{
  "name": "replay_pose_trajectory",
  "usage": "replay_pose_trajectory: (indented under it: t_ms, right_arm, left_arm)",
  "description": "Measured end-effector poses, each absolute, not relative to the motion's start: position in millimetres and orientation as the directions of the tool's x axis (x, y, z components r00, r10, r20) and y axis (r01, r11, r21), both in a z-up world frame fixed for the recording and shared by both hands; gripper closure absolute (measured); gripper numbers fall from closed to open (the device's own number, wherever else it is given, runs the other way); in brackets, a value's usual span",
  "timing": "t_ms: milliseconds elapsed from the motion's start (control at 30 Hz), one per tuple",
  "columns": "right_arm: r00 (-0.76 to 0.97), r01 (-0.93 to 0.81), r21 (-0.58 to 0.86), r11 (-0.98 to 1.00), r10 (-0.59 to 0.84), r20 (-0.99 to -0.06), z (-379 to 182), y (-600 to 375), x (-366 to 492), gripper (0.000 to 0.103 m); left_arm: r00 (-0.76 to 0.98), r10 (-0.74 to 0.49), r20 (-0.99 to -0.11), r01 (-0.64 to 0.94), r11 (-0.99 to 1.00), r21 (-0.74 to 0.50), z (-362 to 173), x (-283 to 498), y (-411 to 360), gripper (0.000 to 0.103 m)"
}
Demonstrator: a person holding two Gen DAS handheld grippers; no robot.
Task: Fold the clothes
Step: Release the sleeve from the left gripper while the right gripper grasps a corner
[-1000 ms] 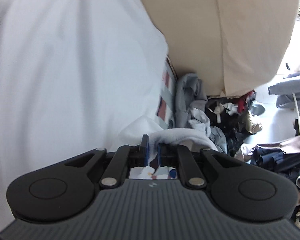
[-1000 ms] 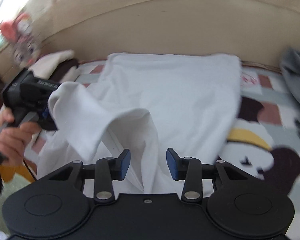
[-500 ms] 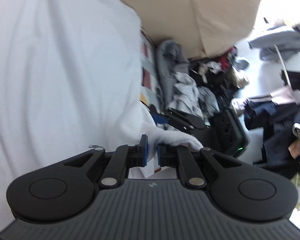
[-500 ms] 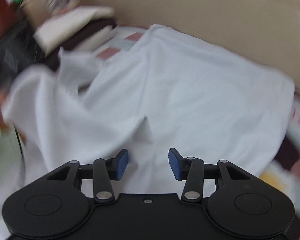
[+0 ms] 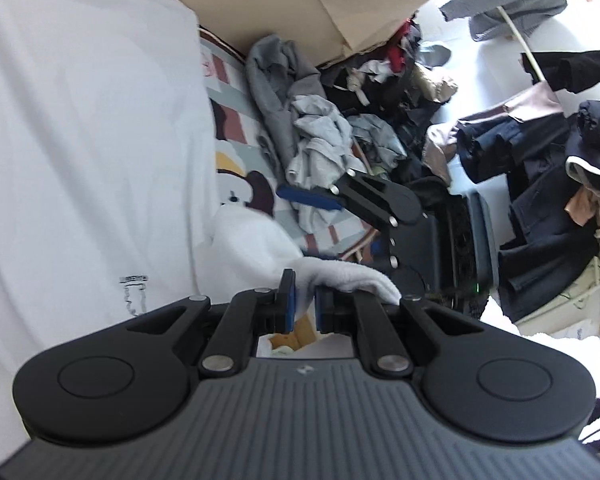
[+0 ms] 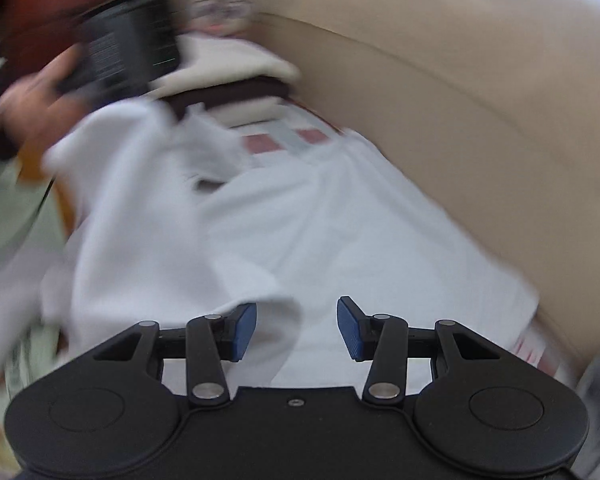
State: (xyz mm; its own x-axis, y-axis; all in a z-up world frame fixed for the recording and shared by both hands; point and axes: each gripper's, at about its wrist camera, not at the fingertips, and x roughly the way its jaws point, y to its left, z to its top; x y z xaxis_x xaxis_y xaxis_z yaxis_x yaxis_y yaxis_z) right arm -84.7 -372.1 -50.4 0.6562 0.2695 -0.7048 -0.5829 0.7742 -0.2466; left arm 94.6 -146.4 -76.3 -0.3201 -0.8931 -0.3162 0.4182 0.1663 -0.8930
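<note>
left tongs (image 5: 304, 307): clamped on soft white shirt (image 5: 80, 140) fold | right tongs (image 6: 297, 330): apart, over smooth cloth

left tongs (image 5: 303, 307): clamped on white garment (image 5: 80, 152) | right tongs (image 5: 320, 200): beyond

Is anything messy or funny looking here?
Yes. A jumbled heap of unfolded clothes spills off the bed's far edge, beside the flat white shirt. The left gripper pinches a bunched corner of it.

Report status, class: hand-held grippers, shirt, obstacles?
Left hand-held gripper shut on white shirt edge. Right hand-held gripper open over shirt. Grey clothes pile beside it.
</note>
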Motion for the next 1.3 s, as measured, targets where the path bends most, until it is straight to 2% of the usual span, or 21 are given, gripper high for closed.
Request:
replay_pose_trajectory:
  t_ms: [100, 267, 333, 433, 467, 500, 533, 700, 767, 800, 833, 900, 933, 967, 1033, 1067, 1167, 1300]
  right_arm:
    - [0.687, -0.613, -0.380, 0.692, 0.230, -0.689, -42.5, -356.3, -102.0, 0.053]
    - [0.750, -0.616, -0.572, 0.542, 0.181, -0.636, -64.1, -326.1, -134.0, 0.054]
    - [0.757, -0.605, -0.575, 0.551, 0.174, -0.630, -73.8, -317.6, -140.4, 0.055]
    - [0.763, -0.574, -0.503, 0.646, 0.198, -0.615, -68.5, -313.5, -148.7, 0.054]
    - [0.767, -0.561, -0.474, 0.679, 0.210, -0.607, -64.2, -312.0, -150.5, 0.051]
    - [0.782, -0.527, -0.445, 0.724, 0.208, -0.587, -57.4, -309.9, -153.0, 0.042]
    - [0.796, -0.491, -0.419, 0.764, 0.198, -0.572, -51.0, -311.1, -157.2, 0.037]
    - [0.857, -0.348, -0.346, 0.872, 0.145, -0.495, -26.2, -315.4, -176.8, 0.036]
    - [0.865, -0.313, -0.337, 0.888, 0.119, -0.488, -23.5, -320.0, -174.6, 0.043]
    - [0.853, -0.306, -0.265, 0.914, 0.139, -0.504, -21.9, -329.2, -171.7, 0.070]
    - [0.840, -0.297, -0.191, 0.935, 0.161, -0.518, -20.4, -338.4, -168.7, 0.082]
    - [0.802, -0.264, 0.022, 0.964, 0.232, -0.550, -15.4, -365.7, -163.1, 0.085]
    - [0.803, -0.228, 0.036, 0.973, 0.209, -0.559, -13.2, -375.4, -163.4, 0.086]
    - [0.802, -0.192, 0.050, 0.980, 0.186, -0.567, -10.9, -385.1, -163.8, 0.086]
    - [0.813, -0.071, 0.068, 0.995, 0.097, -0.574, -2.6, -416.7, -169.1, 0.086]
    - [0.818, -0.013, 0.081, 0.997, 0.057, -0.573, 2.1, -434.1, -173.6, 0.086]
    - [0.811, 0.223, 0.060, 0.973, -0.152, -0.565, 21.2, -495.9, -195.6, 0.086]
    - [0.718, 0.484, -0.020, 0.875, -0.411, -0.562, 39.6, -566.3, -234.0, 0.086]
  left_arm:
    - [-0.326, -0.891, -0.315, 0.426, 0.159, -0.890, -73.1, 91.6, -149.7, 0.094]
    - [-0.325, -0.898, -0.298, 0.383, 0.163, -0.909, -77.0, 90.3, -155.4, 0.094]
    - [-0.327, -0.900, -0.289, 0.383, 0.153, -0.911, -73.8, 88.5, -158.4, 0.094]
    - [-0.327, -0.902, -0.281, 0.386, 0.144, -0.911, -66.9, 87.4, -161.7, 0.093]
    - [-0.327, -0.903, -0.279, 0.386, 0.141, -0.911, -64.6, 87.0, -162.9, 0.093]
    - [-0.327, -0.904, -0.276, 0.387, 0.138, -0.912, -62.3, 86.6, -164.0, 0.093]
    - [-0.331, -0.904, -0.272, 0.390, 0.132, -0.911, -60.3, 86.0, -165.3, 0.093]
    - [-0.386, -0.884, -0.265, 0.419, 0.088, -0.904, -51.3, 75.9, -179.3, 0.093]
    - [-0.407, -0.867, -0.288, 0.450, 0.084, -0.889, -48.0, 69.4, -187.7, 0.093]
    - [-0.404, -0.861, -0.308, 0.474, 0.091, -0.876, -45.4, 66.3, -191.4, 0.093]
    - [-0.382, -0.861, -0.334, 0.508, 0.107, -0.855, -41.7, 63.2, -194.1, 0.093]
    - [-0.305, -0.855, -0.419, 0.604, 0.166, -0.779, -28.9, 54.7, -198.0, 0.074]
    - [-0.265, -0.848, -0.458, 0.659, 0.188, -0.729, -22.0, 49.9, -199.7, 0.056]
    - [-0.205, -0.844, -0.495, 0.715, 0.216, -0.665, -15.6, 44.2, -200.1, 0.049]
    - [-0.114, -0.837, -0.535, 0.787, 0.253, -0.563, -8.0, 36.7, -201.3, 0.046]
    - [-0.102, -0.830, -0.548, 0.781, 0.274, -0.561, -10.5, 39.5, -202.8, 0.042]
    - [-0.095, -0.813, -0.574, 0.726, 0.338, -0.599, -27.1, 52.2, -206.7, 0.041]
    - [0.132, -0.651, -0.748, 0.641, 0.632, -0.436, -56.6, 58.6, -210.6, 0.043]
